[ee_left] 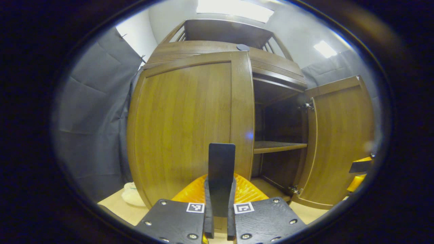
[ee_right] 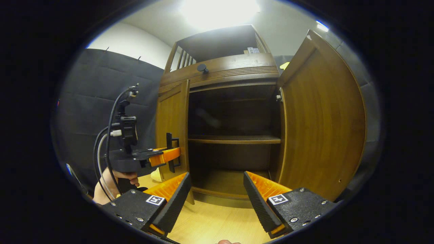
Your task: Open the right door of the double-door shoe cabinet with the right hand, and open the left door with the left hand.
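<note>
The left gripper (ee_left: 217,217) pinches the dark handle (ee_left: 221,169) at the left door's (ee_left: 183,128) free edge, ready to swing it out; the door looks barely cracked, if at all. The right door (ee_right: 322,115) stands wide, so the right gripper (ee_right: 217,200) hangs spread and empty. A pale object (ee_left: 132,195) lies by the cabinet's (ee_right: 223,71) left corner.

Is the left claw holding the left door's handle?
Touching. In the left gripper view, the left claw has both fingers squeezed on the black handle of the left door.
</note>
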The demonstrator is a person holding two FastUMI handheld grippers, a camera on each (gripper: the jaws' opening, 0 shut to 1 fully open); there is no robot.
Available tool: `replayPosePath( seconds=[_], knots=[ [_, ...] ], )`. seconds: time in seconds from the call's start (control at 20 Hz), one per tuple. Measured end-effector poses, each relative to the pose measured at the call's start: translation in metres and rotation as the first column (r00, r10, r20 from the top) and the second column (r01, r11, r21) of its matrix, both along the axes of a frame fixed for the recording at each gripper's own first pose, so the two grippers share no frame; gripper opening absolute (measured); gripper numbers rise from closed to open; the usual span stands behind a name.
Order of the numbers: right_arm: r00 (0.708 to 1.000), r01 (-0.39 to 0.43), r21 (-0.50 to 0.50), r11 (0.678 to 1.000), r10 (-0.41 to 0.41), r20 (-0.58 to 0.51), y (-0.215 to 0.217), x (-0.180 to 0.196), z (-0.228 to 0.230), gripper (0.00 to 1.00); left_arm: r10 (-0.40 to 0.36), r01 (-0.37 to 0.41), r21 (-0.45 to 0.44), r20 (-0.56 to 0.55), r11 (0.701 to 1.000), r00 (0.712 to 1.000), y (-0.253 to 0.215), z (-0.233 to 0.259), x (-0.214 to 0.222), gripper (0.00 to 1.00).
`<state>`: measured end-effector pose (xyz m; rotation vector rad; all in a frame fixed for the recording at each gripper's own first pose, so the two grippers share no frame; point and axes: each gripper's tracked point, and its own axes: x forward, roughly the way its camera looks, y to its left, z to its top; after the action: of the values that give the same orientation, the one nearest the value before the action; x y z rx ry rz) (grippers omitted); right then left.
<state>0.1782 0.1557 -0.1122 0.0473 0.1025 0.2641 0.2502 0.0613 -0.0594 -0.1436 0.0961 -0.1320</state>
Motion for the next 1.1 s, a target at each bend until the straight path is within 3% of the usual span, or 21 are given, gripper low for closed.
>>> replayPosePath(
  seconds=[0.3,0.35,0.45,0.65,0.7,0.75,1.1],
  knots=[
    [1.0,0.013,-0.005,1.0,-0.014,-0.014,0.006,-0.01,-0.005,0.95,0.026,-0.026,-0.005,0.018,1.0,0.999,0.001,-0.004,-0.001,0.22],
    [1.0,0.01,-0.004,1.0,-0.01,-0.017,0.01,-0.012,-0.006,0.95,0.027,-0.027,-0.006,0.021,1.0,0.999,0.0,-0.005,-0.001,0.17],
    [1.0,0.004,-0.002,1.0,-0.004,-0.021,0.019,-0.015,-0.007,0.95,0.029,-0.028,-0.015,0.023,0.999,0.999,0.001,-0.004,-0.002,0.22],
    [1.0,-0.018,-0.006,1.0,0.018,-0.01,0.031,-0.014,-0.008,0.95,0.038,-0.038,-0.02,0.03,0.999,0.999,0.004,-0.002,-0.003,0.22],
    [1.0,-0.02,-0.01,1.0,0.02,-0.009,0.035,-0.018,-0.008,0.95,0.045,-0.044,-0.022,0.033,0.999,0.998,0.006,-0.002,-0.002,0.17],
    [1.0,-0.02,-0.015,1.0,0.02,-0.01,0.039,-0.021,-0.008,0.95,0.051,-0.051,-0.021,0.034,0.998,0.998,0.006,-0.001,-0.002,0.22],
    [1.0,0.016,0.021,1.0,-0.016,-0.016,0.052,-0.026,-0.013,0.96,0.083,-0.082,-0.017,0.035,0.996,0.996,0.021,-0.006,-0.001,0.2]
  ],
)
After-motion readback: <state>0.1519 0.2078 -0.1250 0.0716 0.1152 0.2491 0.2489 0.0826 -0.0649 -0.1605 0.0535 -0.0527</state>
